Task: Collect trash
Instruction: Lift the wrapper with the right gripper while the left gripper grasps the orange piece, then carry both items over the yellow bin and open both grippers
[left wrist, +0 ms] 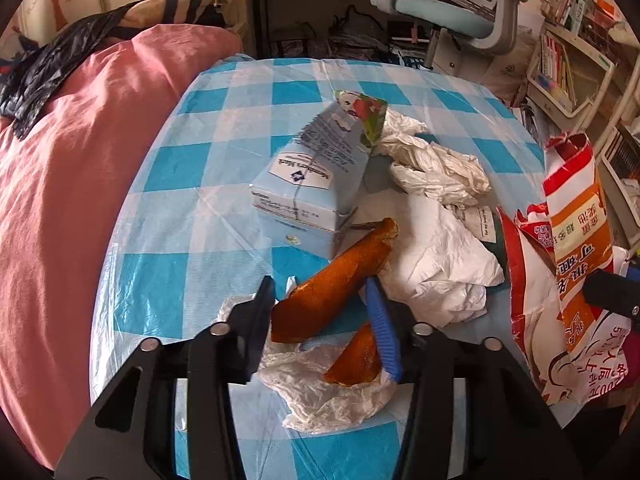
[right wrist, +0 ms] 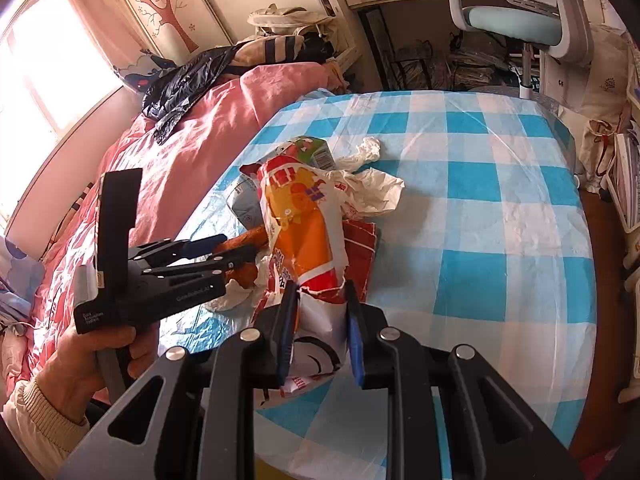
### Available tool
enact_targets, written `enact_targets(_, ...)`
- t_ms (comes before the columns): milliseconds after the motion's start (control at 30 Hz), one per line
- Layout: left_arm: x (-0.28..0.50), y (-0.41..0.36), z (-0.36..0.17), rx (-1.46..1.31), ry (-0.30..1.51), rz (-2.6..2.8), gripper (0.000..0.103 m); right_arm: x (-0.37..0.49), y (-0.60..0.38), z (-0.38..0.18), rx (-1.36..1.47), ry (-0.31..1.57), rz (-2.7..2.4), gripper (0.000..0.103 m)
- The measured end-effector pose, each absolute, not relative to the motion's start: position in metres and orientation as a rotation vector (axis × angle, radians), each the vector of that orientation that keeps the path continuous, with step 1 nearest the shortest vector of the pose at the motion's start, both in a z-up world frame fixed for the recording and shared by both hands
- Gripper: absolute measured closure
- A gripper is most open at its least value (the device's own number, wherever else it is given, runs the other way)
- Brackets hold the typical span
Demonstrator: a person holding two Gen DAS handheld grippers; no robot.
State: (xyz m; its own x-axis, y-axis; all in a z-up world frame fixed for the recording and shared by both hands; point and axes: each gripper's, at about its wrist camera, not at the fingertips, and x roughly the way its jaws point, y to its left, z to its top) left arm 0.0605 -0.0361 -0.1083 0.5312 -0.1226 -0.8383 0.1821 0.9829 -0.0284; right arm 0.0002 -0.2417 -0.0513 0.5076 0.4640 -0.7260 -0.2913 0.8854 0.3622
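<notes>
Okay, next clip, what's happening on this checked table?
A person with a handheld gripper in each hand is clearing trash off the table. The right gripper is shut on the edge of a red, orange and white plastic bag, holding it up. The left gripper has its fingers open around an orange peel lying on a crumpled tissue; it is not gripped yet. A blue carton and more crumpled white wrappers are still on the table.

Pink-covered bed (right wrist: 224,120), sunlit window (right wrist: 44,80), tree-painted wall panel (right wrist: 168,12), pale blue desk chair (right wrist: 520,20), bookshelves (left wrist: 568,60)
</notes>
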Motion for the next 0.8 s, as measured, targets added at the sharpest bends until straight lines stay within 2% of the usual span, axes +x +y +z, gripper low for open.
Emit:
enact_targets(100, 0.058, -0.043, -0.105, 0.081, 0.984, -0.199, 0.087, -0.001, -0.243, -0.050, 0.204, 0.929, 0.460, 0.079)
enact_targets(200, 0.052, -0.039, -0.093, 0.050, 0.951, -0.197, 0.096, -0.004, -0.244, -0.046, 0.204, 0.910, 0.460, 0.079)
enact_targets(533, -0.002, 0.007, -0.047, -0.210, 0.833, -0.304, 0.097, -0.030, -0.236, -0.032, 0.196, 0.857, 0.504, 0.079)
enact_targets(800, -0.075, 0.019, -0.042, -0.270, 0.816, -0.334, 0.097, -0.108, -0.198, -0.053, 0.113, 0.928, 0.579, 0.079)
